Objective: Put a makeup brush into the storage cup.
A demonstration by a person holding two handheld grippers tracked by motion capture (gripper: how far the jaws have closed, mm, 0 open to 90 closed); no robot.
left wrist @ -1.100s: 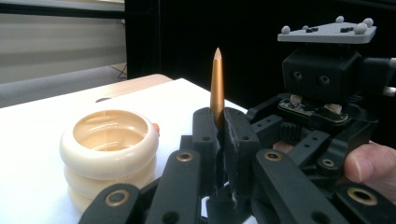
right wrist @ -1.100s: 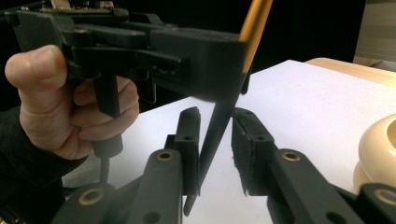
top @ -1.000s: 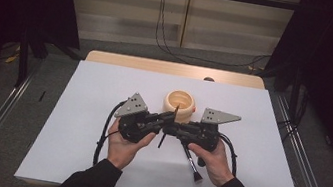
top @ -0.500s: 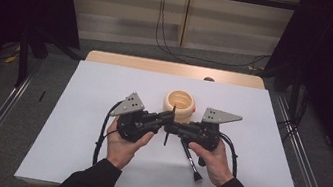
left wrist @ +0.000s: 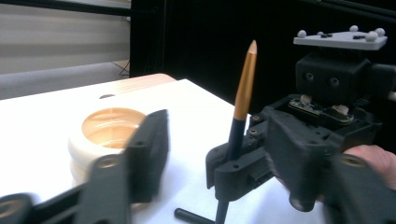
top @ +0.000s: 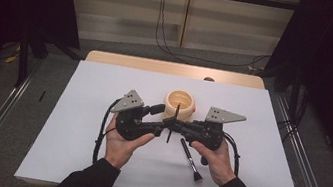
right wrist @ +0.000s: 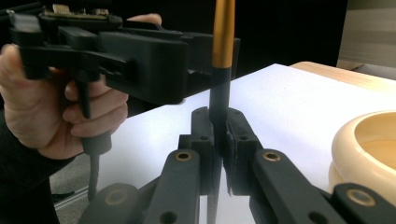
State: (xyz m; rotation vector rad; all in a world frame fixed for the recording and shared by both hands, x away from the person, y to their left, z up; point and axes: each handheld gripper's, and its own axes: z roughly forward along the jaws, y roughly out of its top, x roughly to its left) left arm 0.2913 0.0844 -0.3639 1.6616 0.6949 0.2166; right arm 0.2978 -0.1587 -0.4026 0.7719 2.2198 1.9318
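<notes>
The right gripper [right wrist: 219,140] clamps an upright brush handle [right wrist: 222,37], seen close in its own view; the high view adds a second brush [top: 190,159] lying on the white table [top: 76,109] near the bowl [top: 179,104]. The left gripper [top: 163,118] has just opened its jaws, which earlier stood closed, and now holds nothing

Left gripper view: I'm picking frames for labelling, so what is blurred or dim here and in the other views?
Left gripper view: near jaws blurred, brush sharp. Right gripper view: bowl soft, backdrop dark. High view: white table evenly lit, surroundings dim.
</notes>
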